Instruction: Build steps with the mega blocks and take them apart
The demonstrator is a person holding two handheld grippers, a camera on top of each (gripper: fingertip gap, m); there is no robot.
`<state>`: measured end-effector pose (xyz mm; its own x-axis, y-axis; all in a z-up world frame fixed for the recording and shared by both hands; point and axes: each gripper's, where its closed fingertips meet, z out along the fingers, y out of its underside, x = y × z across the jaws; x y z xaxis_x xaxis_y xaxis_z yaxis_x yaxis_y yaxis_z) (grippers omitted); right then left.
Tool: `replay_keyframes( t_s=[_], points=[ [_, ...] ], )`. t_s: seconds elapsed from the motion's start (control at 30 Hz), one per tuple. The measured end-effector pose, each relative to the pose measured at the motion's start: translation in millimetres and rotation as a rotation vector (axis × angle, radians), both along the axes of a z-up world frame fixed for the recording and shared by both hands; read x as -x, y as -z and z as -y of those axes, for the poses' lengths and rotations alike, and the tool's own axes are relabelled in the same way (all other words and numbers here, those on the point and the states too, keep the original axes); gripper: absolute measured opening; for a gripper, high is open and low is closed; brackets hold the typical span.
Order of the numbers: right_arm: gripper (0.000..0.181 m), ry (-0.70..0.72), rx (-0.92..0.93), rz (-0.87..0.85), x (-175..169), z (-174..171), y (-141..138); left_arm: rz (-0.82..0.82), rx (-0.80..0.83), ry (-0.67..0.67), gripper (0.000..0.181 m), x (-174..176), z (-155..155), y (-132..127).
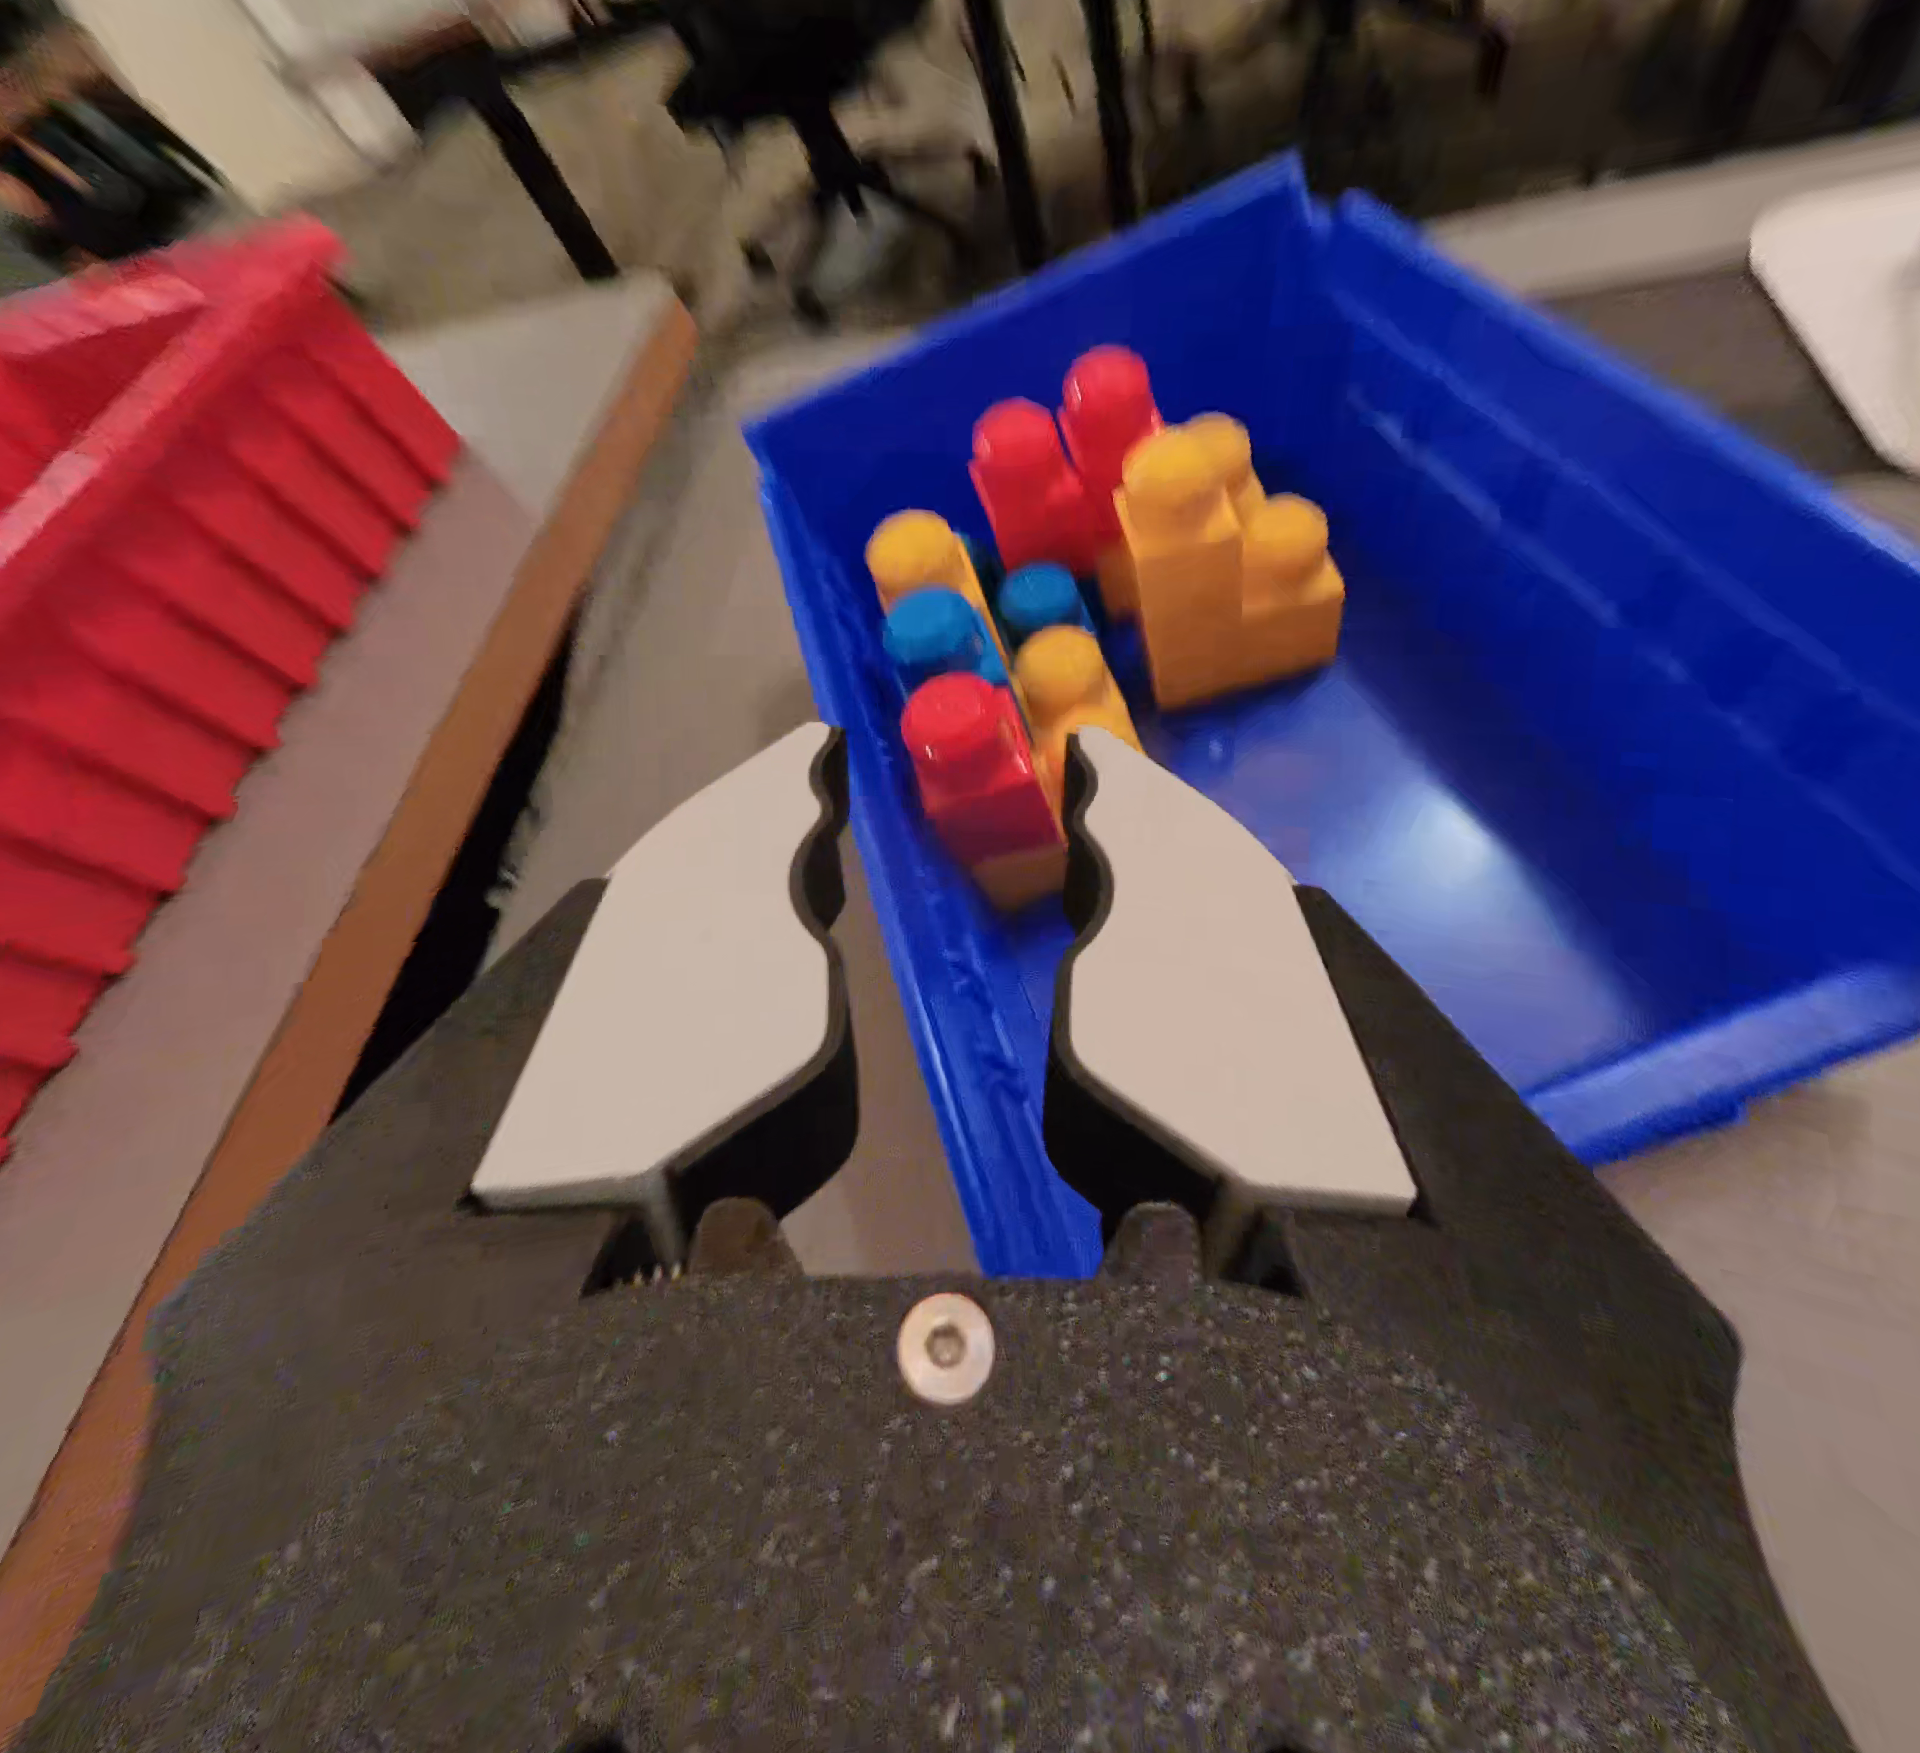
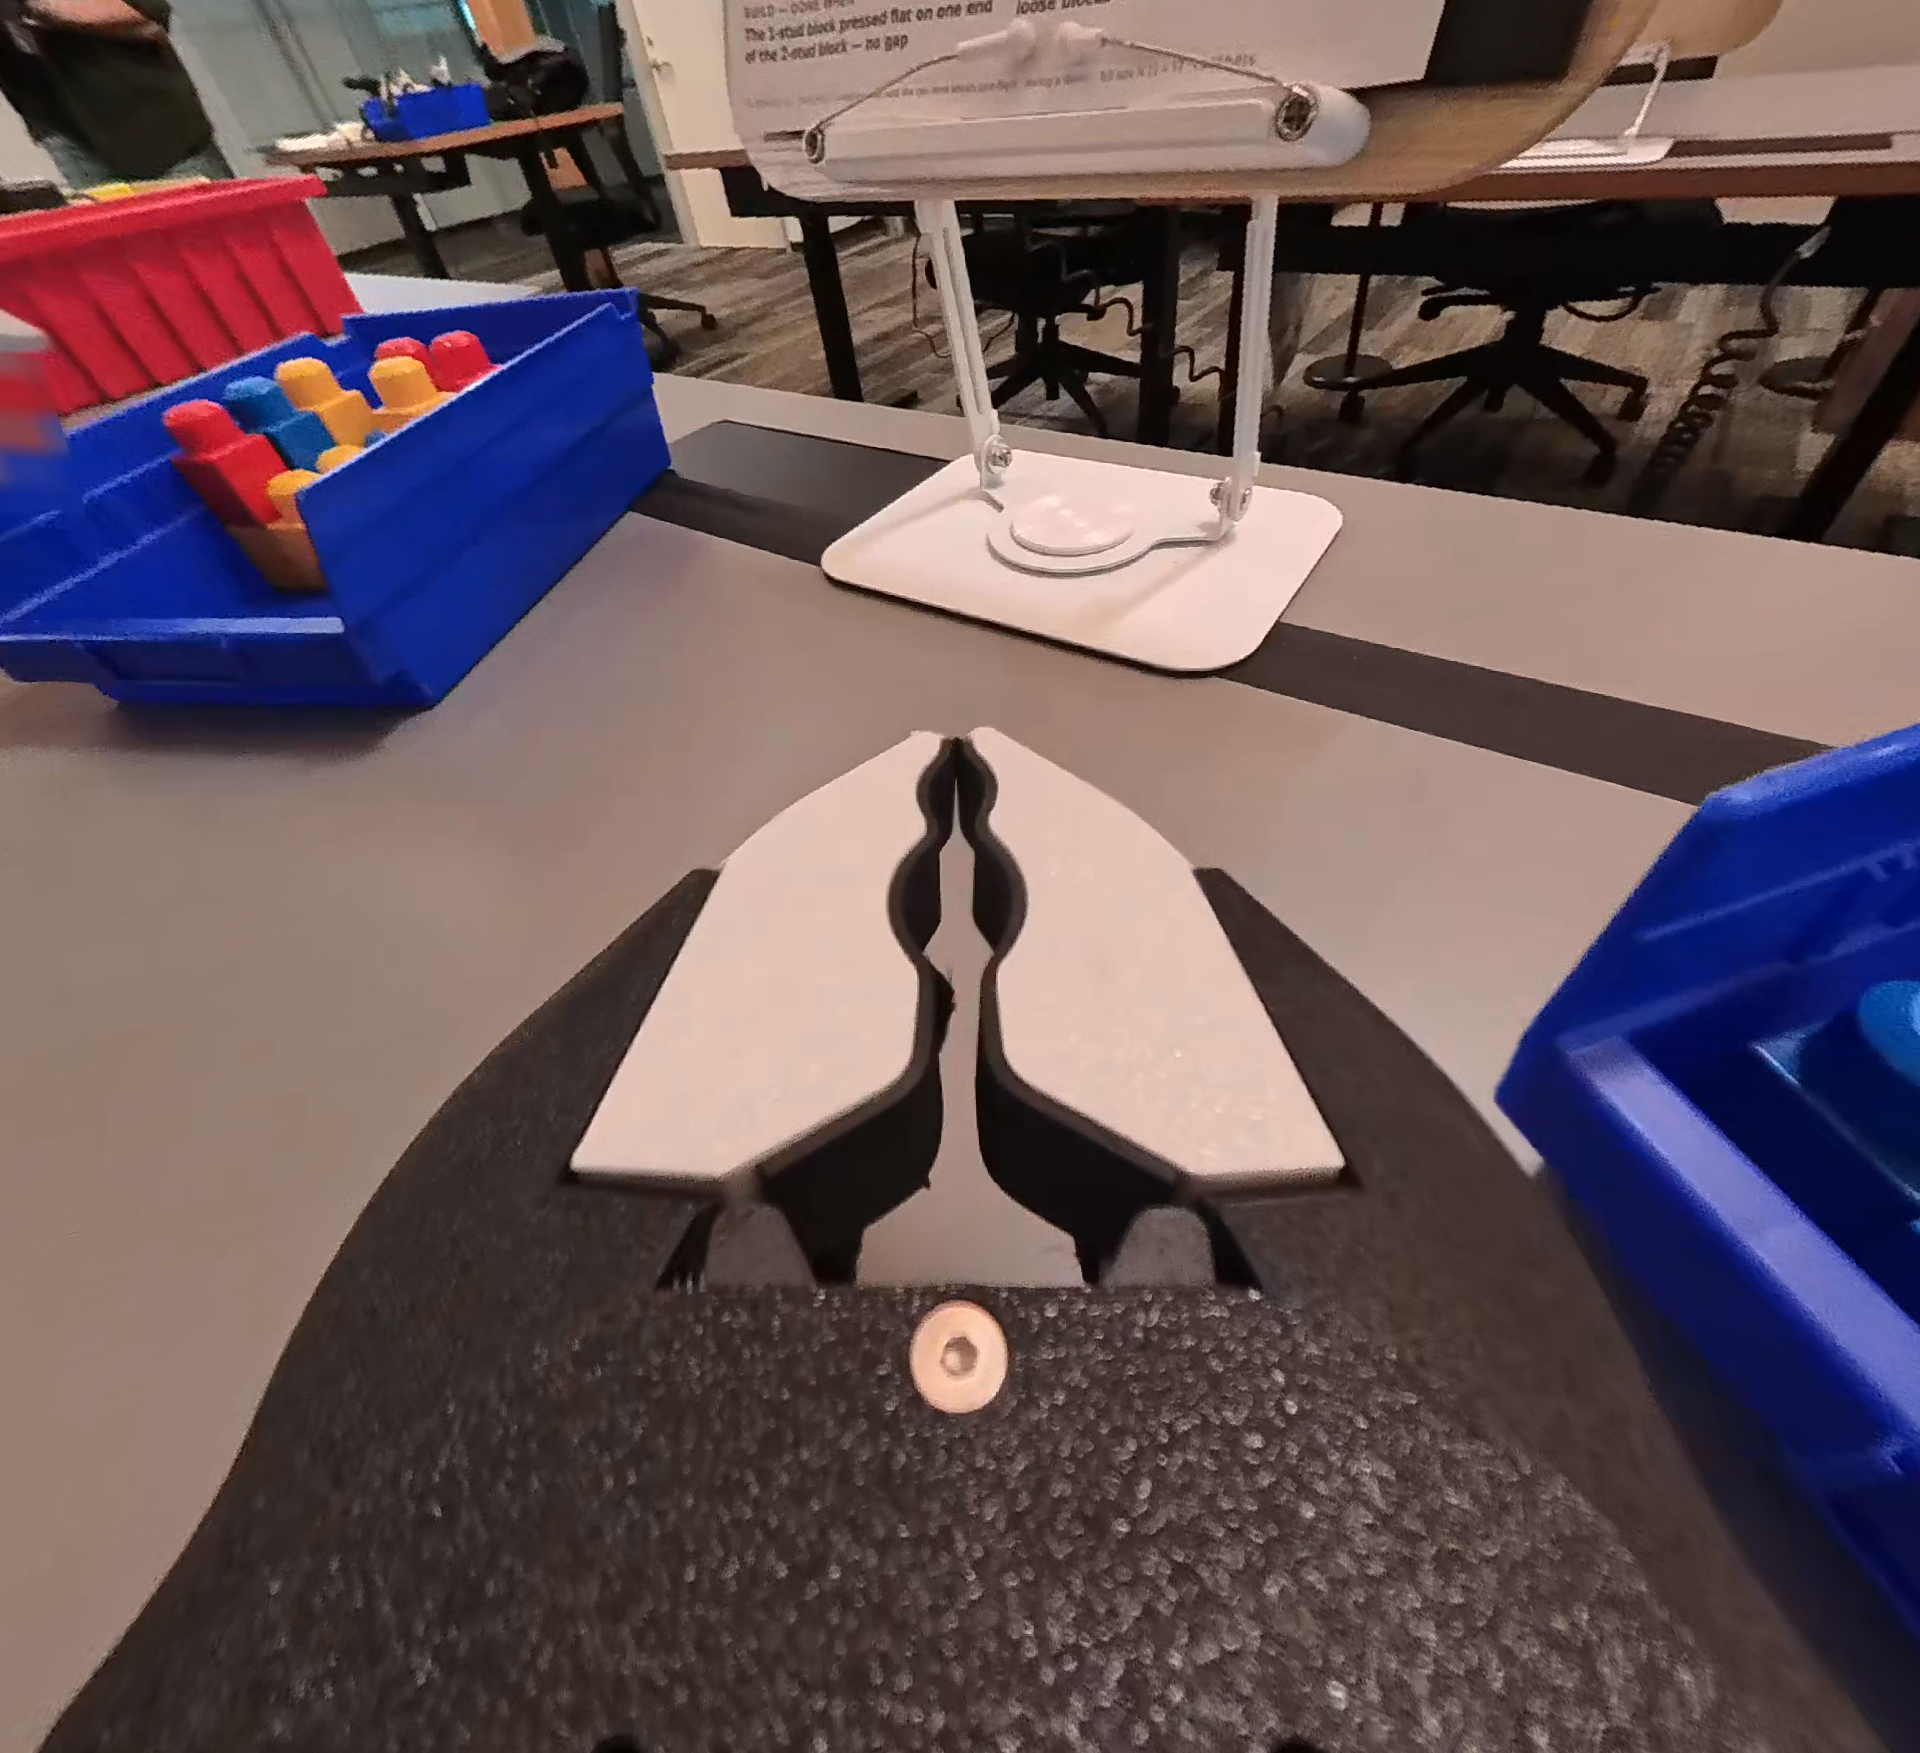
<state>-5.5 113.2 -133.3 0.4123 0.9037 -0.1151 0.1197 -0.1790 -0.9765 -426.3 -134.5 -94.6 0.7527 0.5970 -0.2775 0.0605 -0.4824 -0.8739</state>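
A blue bin (image 1: 1558,560) on the grey table holds several red, yellow and blue mega blocks. My left gripper (image 1: 951,747) is open and empty above the bin's near left wall, with a red block (image 1: 971,768) showing between its fingertips, farther down in the bin. A yellow stepped stack (image 1: 1216,581) stands farther in. In the right wrist view the same bin (image 2: 436,498) sits at the far left with the blocks (image 2: 301,425) inside. My right gripper (image 2: 956,747) is shut and empty, low over the bare table.
A red bin (image 1: 187,560) stands left of the blue bin, also seen in the right wrist view (image 2: 177,280). A second blue bin (image 2: 1745,1132) with a blue block is at the right edge. A white stand (image 2: 1081,560) holds an instruction sheet behind. A person (image 2: 73,20) stands at the far left. There is about 50 cm between the tips of the two grippers.
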Motion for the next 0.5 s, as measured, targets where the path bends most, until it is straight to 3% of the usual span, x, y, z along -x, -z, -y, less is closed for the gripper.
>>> replay_keyframes(
  t_s=[0.17, 0.3, 0.5],
  points=[
    [0.0, -0.039, 0.009, 0.039, 5, 6, 7, 0.233, 0.182, 0.113, 0.045, 15, -16, 29],
    [0.0, -0.038, -0.013, 0.071, 4, 6, 11, 0.253, 0.305, 0.093, 0.046, 28, -24, 45],
    [0.0, -0.034, 0.019, 0.067, 0, 4, 13, 0.296, 0.361, 0.063, 0.042, 39, -29, 59]
  ],
)
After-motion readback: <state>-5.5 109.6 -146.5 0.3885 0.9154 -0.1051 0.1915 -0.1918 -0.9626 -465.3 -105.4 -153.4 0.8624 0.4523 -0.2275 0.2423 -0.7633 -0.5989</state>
